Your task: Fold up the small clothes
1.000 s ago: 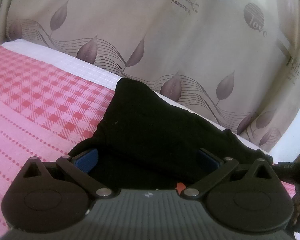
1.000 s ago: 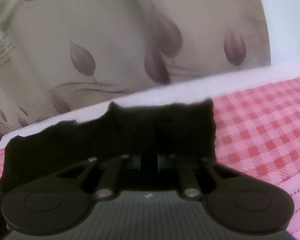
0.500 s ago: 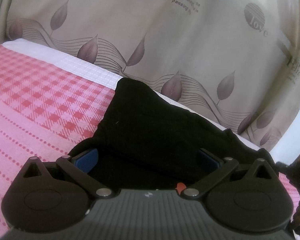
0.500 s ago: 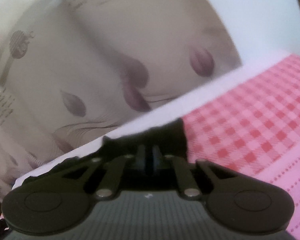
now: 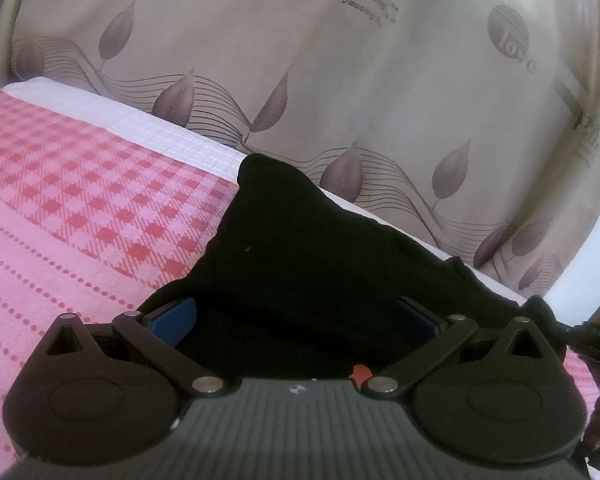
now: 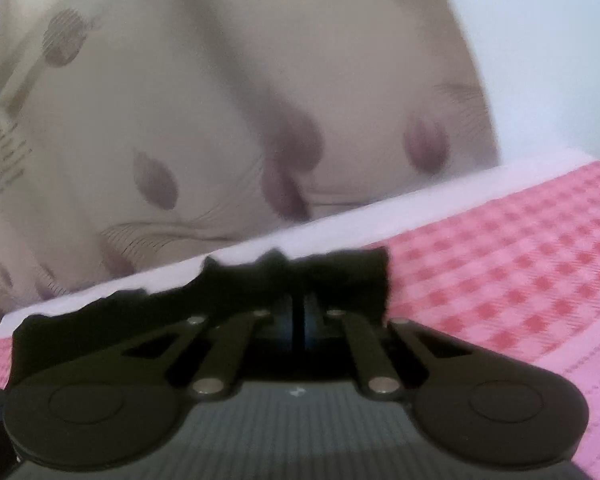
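Black garment (image 5: 320,264) lies at the bed's (image 5: 60,216) far edge by the curtain; looks soft, light, floppy. My right tool (image 6: 299,320) just closed, pinching its near hem; left tool (image 5: 296,320) apart. Grab hems/corners.

Both wrist views, close, share the black garment (image 5: 320,264).

Soft, even, dimmish light; edges bend (fisheye lens). Right wrist view smeared, probably motion blur; left sharp.
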`<action>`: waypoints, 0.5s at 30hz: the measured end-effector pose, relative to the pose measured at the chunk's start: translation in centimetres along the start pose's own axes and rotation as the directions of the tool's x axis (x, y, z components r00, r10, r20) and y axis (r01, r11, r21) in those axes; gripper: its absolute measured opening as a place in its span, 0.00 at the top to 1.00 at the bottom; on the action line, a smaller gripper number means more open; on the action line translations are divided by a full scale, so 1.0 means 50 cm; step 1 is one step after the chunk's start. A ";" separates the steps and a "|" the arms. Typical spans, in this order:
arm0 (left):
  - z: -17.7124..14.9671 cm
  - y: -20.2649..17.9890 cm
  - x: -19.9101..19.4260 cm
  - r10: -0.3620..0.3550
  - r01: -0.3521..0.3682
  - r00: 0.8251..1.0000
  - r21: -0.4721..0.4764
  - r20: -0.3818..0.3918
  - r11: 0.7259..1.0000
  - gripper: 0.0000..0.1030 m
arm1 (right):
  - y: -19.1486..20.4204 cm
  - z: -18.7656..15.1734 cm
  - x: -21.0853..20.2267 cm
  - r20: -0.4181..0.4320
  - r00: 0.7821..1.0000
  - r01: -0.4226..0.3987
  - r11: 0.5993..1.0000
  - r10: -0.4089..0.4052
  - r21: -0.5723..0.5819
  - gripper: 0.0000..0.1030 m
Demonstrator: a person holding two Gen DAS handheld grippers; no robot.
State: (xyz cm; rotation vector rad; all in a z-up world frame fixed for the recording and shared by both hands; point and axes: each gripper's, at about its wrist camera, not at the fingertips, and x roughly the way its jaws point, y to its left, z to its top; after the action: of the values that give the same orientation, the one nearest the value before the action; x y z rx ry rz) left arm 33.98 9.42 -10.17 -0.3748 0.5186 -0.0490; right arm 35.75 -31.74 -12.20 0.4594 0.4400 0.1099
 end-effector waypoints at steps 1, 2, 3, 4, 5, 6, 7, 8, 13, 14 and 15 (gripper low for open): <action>0.000 0.000 0.000 0.001 -0.001 1.000 0.000 0.000 1.000 0.00 | -0.004 -0.003 0.003 -0.010 1.000 0.011 1.000 -0.011 -0.004 0.97; 0.000 0.000 0.000 -0.002 0.002 1.000 -0.001 -0.001 1.000 0.00 | -0.008 -0.005 0.006 -0.019 1.000 0.025 1.000 -0.025 -0.001 0.97; 0.000 0.000 0.000 -0.001 0.001 1.000 0.000 0.000 1.000 0.00 | -0.015 -0.010 0.013 -0.036 0.999 0.034 0.999 -0.034 0.011 0.97; 0.000 -0.001 0.000 0.000 0.000 1.000 0.000 0.000 1.000 0.00 | -0.024 -0.010 0.025 -0.054 0.998 0.027 0.999 -0.025 0.029 0.97; 0.000 0.000 0.000 0.001 -0.001 1.000 0.001 0.000 1.000 0.00 | -0.027 -0.015 0.030 -0.061 0.998 0.024 0.999 -0.021 0.040 0.97; 0.000 0.000 0.000 0.000 0.000 1.000 0.001 0.000 1.000 0.00 | -0.031 -0.016 0.035 -0.064 0.998 0.026 0.999 -0.023 0.040 0.97; 0.000 0.000 0.000 0.001 -0.001 1.000 0.001 0.000 1.000 0.00 | -0.029 -0.017 0.040 -0.076 0.997 0.018 0.999 -0.016 0.035 0.97; 0.000 0.000 0.001 0.002 -0.002 1.000 0.001 -0.001 1.000 0.00 | -0.031 -0.015 0.048 -0.102 0.995 0.002 0.999 0.002 0.035 0.97; -0.001 -0.001 0.001 0.008 -0.008 1.000 0.007 -0.004 1.000 0.00 | -0.039 -0.013 0.052 -0.100 0.995 -0.006 0.999 0.012 0.054 0.93; -0.001 -0.001 0.001 0.006 -0.006 1.000 0.008 -0.006 1.000 0.00 | -0.045 -0.012 0.041 -0.091 0.996 -0.016 0.997 0.023 0.079 0.90; -0.001 0.000 0.001 0.004 -0.004 1.000 0.008 -0.008 1.000 0.00 | -0.057 -0.010 0.014 -0.050 0.998 -0.033 0.990 0.041 0.139 0.90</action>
State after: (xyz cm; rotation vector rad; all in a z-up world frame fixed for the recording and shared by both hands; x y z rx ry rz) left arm 33.98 9.41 -10.25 -0.3660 0.5265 -0.0490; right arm 36.16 -33.92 -14.14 0.6017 0.4932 0.1283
